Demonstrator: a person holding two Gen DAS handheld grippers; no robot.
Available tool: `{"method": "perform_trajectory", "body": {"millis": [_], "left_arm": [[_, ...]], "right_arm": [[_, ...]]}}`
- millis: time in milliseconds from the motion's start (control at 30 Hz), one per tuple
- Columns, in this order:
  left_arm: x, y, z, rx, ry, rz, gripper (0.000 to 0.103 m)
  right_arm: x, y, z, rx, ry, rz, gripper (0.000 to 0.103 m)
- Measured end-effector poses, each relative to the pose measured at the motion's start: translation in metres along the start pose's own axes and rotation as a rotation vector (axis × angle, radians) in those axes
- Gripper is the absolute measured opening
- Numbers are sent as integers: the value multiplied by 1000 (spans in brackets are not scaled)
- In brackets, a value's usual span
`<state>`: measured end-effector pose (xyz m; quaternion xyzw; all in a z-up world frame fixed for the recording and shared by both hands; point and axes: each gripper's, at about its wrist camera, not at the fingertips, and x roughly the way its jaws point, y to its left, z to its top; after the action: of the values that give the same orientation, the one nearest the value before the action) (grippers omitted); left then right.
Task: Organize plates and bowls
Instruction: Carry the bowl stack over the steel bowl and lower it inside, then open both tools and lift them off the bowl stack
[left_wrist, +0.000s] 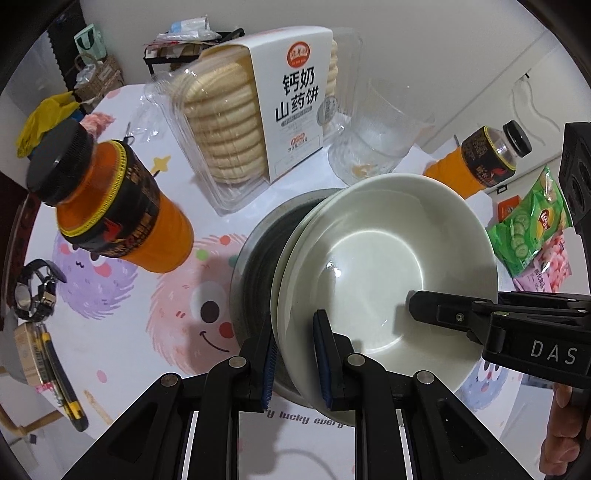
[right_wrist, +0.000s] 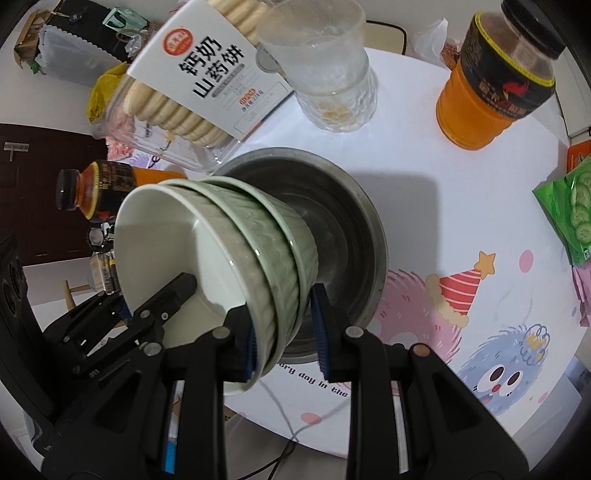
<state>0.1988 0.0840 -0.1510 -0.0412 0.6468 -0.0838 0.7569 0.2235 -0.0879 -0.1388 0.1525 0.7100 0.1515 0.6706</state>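
Two nested pale green ceramic bowls (left_wrist: 384, 258) (right_wrist: 236, 258) are held tilted over a steel bowl (left_wrist: 258, 254) (right_wrist: 343, 236) on the table. My left gripper (left_wrist: 295, 358) has its jaws around the near rim of the nested bowls, one finger inside and one outside. My right gripper (right_wrist: 282, 332) clamps the opposite rim the same way; one of its fingers (left_wrist: 443, 314) shows inside the top bowl in the left wrist view. The left gripper's finger (right_wrist: 173, 291) shows inside the bowl in the right wrist view.
A biscuit box (left_wrist: 258, 110) (right_wrist: 199, 81) and a glass cup (left_wrist: 380, 140) (right_wrist: 325, 66) stand behind the bowls. Orange drink bottles (left_wrist: 110, 206) (left_wrist: 484, 158) (right_wrist: 495, 74) flank them. A green chips bag (left_wrist: 528, 225) (right_wrist: 569, 210) lies at the right. A watch (left_wrist: 33, 291) lies at the left.
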Motion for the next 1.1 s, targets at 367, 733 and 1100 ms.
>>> {"method": "perform_trajectory", "body": {"millis": [367,733,1100], "left_arm": [[28,-5,2,-10,32,10,19],[40,-9,0,-10,34,56,18],[17,-1,5,-71,-6,9,103]], "right_arm": [[19,-22,8,47,34,0,28],[37,-28,8,68,57,4,27],[24,-40,14,145,11,167,80]]}}
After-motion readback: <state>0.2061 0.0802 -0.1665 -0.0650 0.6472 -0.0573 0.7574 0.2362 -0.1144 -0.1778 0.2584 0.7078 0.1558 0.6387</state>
